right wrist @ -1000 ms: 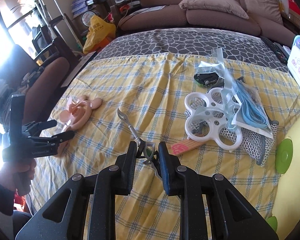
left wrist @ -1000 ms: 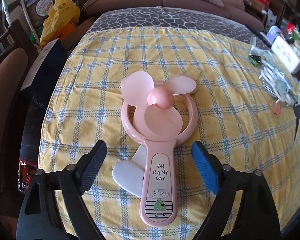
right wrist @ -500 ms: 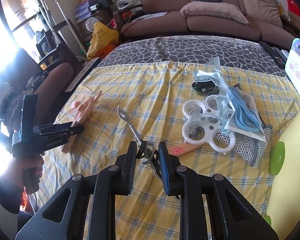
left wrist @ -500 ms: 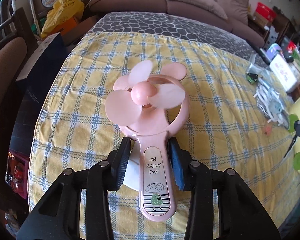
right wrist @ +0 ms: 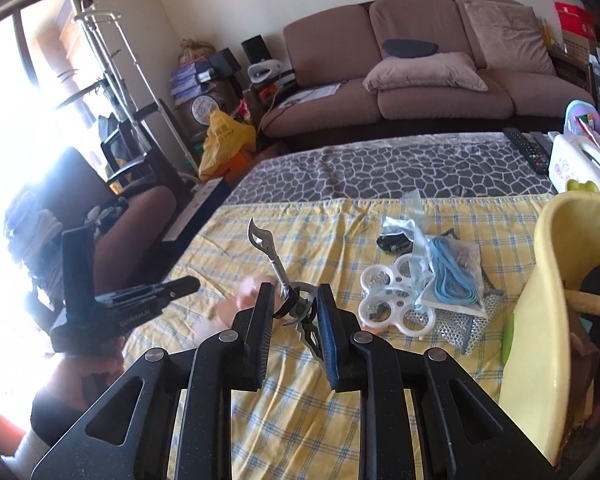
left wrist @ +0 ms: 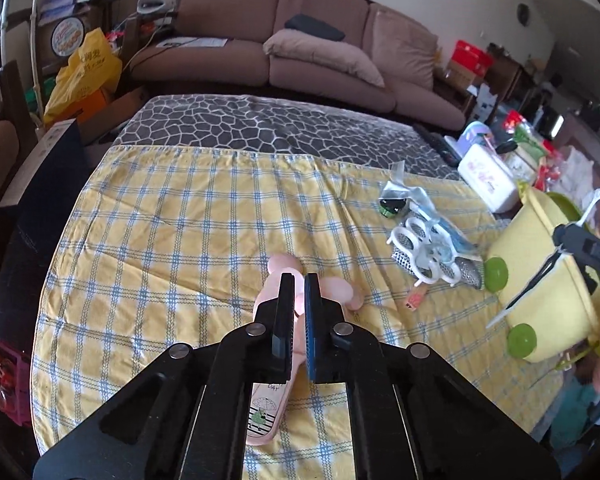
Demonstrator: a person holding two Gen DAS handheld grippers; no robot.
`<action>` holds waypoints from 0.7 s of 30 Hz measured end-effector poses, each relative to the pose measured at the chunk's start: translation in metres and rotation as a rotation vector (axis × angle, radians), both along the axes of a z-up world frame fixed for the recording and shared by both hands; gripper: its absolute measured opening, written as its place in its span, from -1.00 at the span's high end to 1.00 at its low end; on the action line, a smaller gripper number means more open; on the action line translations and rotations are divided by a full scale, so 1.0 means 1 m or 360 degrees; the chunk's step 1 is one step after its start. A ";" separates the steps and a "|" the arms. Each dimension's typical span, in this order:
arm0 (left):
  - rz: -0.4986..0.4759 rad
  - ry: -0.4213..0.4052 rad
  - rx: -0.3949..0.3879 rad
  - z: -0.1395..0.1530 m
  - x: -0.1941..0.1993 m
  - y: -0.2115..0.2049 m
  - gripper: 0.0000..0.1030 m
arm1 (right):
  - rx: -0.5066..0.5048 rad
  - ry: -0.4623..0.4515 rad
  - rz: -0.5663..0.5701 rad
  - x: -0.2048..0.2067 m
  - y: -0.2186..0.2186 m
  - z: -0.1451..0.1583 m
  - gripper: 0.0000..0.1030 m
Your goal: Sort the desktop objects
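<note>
Mid-sort: left gripper (left wrist: 299, 280) jaws clamp pink fan (left wrist: 278, 390), lifted above checked cloth (left wrist: 160, 240); right gripper (right wrist: 294, 292) pinches metal trinket (right wrist: 278, 270) beside yellow bin (right wrist: 540, 300); white ring toy (right wrist: 396, 300), cable bag (right wrist: 448, 276) remain.

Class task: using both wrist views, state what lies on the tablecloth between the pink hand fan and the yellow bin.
In the left wrist view, between the pink hand fan and yellow bin lie a white ringed plastic piece on metal mesh.
</note>
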State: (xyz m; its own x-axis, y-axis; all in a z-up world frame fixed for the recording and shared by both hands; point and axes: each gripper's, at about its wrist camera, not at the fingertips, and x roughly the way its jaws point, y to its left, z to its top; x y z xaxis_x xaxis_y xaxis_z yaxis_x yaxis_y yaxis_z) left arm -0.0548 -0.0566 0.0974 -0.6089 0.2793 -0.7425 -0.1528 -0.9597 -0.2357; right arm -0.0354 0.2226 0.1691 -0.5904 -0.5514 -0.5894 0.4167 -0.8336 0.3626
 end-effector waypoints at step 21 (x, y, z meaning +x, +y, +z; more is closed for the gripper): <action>-0.0396 -0.0192 -0.0565 -0.087 -0.001 0.055 -0.14 | 0.0105 -0.0159 0.0043 -0.009 -0.005 -0.038 0.60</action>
